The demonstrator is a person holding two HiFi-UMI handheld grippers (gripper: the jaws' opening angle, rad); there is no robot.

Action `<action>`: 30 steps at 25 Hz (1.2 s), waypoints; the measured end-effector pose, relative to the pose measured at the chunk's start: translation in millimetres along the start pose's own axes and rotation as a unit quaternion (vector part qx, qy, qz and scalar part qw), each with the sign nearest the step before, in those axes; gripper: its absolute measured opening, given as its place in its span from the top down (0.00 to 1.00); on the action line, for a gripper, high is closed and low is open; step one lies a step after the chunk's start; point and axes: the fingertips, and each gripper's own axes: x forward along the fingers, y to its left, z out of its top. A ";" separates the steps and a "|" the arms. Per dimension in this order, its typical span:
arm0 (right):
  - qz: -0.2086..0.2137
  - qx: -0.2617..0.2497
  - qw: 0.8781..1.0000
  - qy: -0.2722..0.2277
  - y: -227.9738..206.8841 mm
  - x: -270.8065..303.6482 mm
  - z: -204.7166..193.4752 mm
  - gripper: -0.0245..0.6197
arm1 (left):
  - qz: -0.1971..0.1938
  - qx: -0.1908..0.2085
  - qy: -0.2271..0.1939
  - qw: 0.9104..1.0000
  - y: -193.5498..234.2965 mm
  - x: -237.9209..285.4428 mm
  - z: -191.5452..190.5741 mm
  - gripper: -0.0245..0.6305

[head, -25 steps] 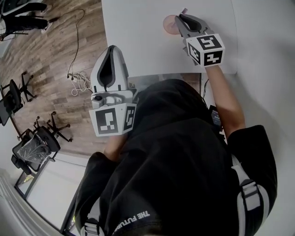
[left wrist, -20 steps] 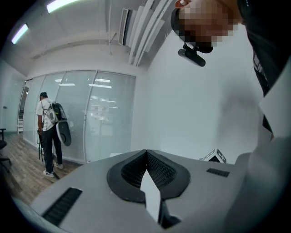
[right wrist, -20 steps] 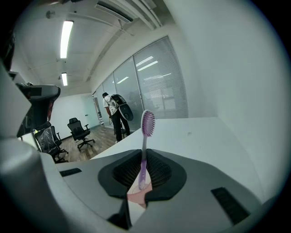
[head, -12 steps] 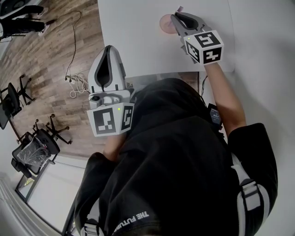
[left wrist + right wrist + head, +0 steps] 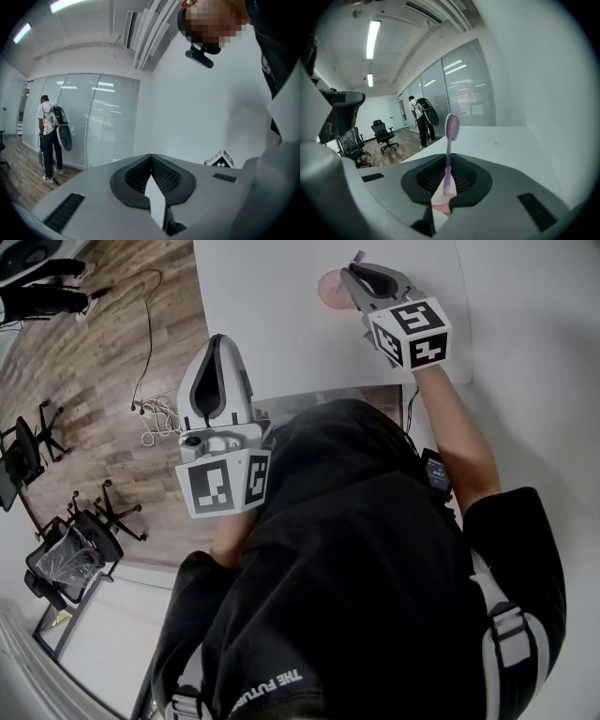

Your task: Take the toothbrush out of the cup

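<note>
Two tools — right tool [image 5: 447, 158] clamps the toothbrush [image 5: 451, 129] over the cup [image 5: 329, 289], left tool [image 5: 151, 157] closed, empty.

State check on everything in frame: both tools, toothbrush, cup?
left tool: shut, empty.
right tool: shut on the toothbrush handle, above the cup.
toothbrush: upright, bristles up, gripped; lower end at the cup's mouth, cannot tell if clear.
cup: upright on the table.

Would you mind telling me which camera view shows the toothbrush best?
The right gripper view: the toothbrush stands upright in the right gripper, bristles and handle clear. The head view shows only its purple tip; the left gripper view shows none of it.
</note>
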 end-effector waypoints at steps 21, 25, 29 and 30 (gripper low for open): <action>0.019 -0.018 0.999 -0.040 13.0 -38.3 70.3 0.89 | -0.010 0.000 -0.027 1.000 -12.3 -10.1 28.6 0.93; 0.020 -0.019 0.999 -0.045 6.7 -38.8 77.5 0.89 | -0.012 0.000 -0.027 1.000 -13.8 -1.9 26.2 0.93; 0.019 -0.024 0.998 -0.052 7.2 -46.2 85.7 0.89 | -0.019 0.000 -0.031 0.999 -15.0 -1.0 27.7 0.93; 0.017 -0.026 0.998 -0.055 8.1 -49.8 88.7 0.89 | -0.021 0.000 -0.032 0.999 -15.8 -1.8 29.0 0.93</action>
